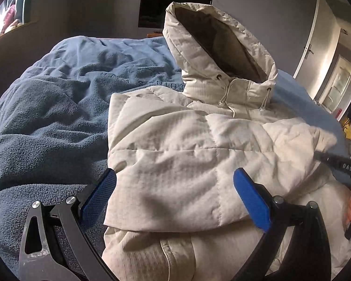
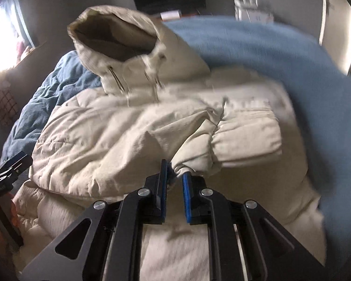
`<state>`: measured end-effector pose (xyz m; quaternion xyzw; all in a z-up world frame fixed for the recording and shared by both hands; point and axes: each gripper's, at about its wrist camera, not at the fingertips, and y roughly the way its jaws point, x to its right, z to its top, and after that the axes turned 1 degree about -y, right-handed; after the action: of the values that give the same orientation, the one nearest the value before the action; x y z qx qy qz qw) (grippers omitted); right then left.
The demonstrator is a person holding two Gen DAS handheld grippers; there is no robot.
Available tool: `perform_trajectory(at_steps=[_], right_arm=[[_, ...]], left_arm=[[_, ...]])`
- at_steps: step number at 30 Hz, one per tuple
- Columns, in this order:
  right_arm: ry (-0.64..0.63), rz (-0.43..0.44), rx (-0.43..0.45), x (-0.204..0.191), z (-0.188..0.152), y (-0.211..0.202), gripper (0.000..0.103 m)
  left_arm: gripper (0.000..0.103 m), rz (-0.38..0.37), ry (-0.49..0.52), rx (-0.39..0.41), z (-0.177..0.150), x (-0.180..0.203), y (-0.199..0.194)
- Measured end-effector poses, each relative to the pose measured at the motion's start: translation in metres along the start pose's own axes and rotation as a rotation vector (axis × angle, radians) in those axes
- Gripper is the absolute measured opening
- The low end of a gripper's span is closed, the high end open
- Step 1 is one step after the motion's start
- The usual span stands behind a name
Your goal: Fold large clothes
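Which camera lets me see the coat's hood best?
The left wrist view: the hood is sharp there, its dark lining and drawstrings clear. The right wrist view also shows the whole hood, but blurred.

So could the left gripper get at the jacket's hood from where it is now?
Probably yes. The left gripper is open and empty over the jacket, and the hood stands uncovered beyond it on the blanket; only the jacket's body lies between.
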<state>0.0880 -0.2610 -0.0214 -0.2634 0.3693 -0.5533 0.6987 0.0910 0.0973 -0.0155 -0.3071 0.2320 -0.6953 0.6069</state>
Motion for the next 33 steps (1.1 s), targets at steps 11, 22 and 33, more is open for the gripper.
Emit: perform_trajectory(at_steps=[11, 22, 33], right_arm=[[0.113, 0.139, -0.12, 0.036, -0.017, -0.004, 0.049], [0.204, 0.035, 0.001, 0.093, 0.004, -0.021, 0.062], [0.143, 0.046, 0.017, 0.084, 0.0, 0.002, 0.023]], left_arm=[[0.096, 0.009, 0.003, -0.012, -0.001, 0.001, 0.002], [0.096, 0.018, 0.011, -0.026, -0.003, 0.001, 0.005], [0.096, 0.045, 0.033, -0.066, -0.005, 0.006, 0.015]])
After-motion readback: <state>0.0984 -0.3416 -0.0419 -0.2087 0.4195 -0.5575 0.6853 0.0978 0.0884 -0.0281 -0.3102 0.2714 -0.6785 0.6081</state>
